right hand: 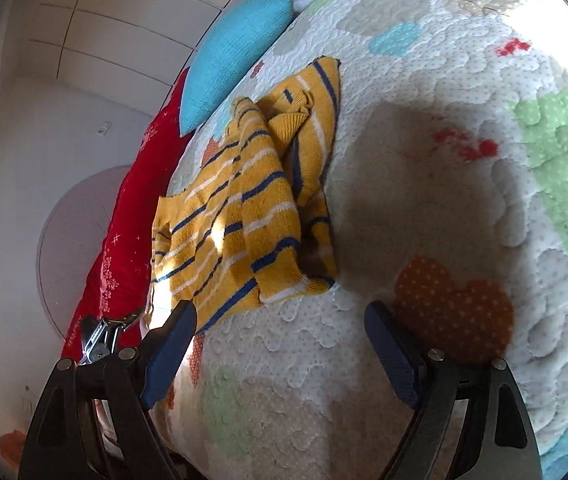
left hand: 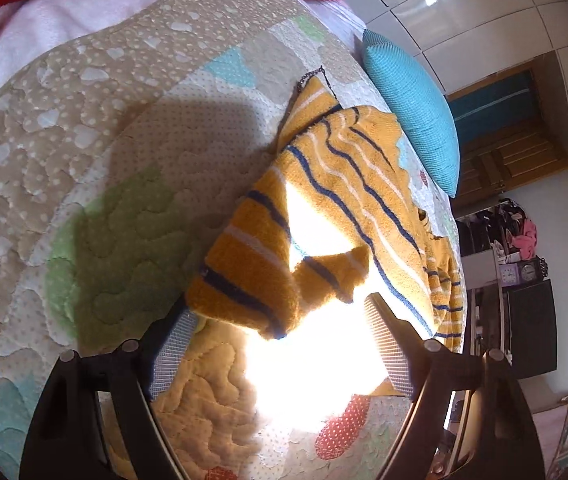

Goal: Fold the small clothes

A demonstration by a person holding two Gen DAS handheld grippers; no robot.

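A small mustard-yellow knitted sweater [left hand: 323, 184] with navy and white stripes lies crumpled and partly folded over itself on a patchwork quilt [left hand: 84, 140]. My left gripper [left hand: 280, 306] is open, low over the quilt. The sweater's near corner rests just above and between its grey-padded fingertips [left hand: 379, 320], and bright sunlight washes out the gap. In the right wrist view the same sweater [right hand: 244, 208] lies ahead and to the left. My right gripper [right hand: 280, 308] is open over bare quilt [right hand: 443, 160], its left fingertip close to the sweater's striped hem, with nothing between the pads.
A teal knitted pillow [left hand: 411, 112] [right hand: 232, 52] lies just beyond the sweater at the bed's edge. A red cushion [right hand: 124, 240] runs along that edge, and a pink blanket [left hand: 24, 28] lies at the far end. Shelves with clocks [left hand: 523, 272] stand off the bed.
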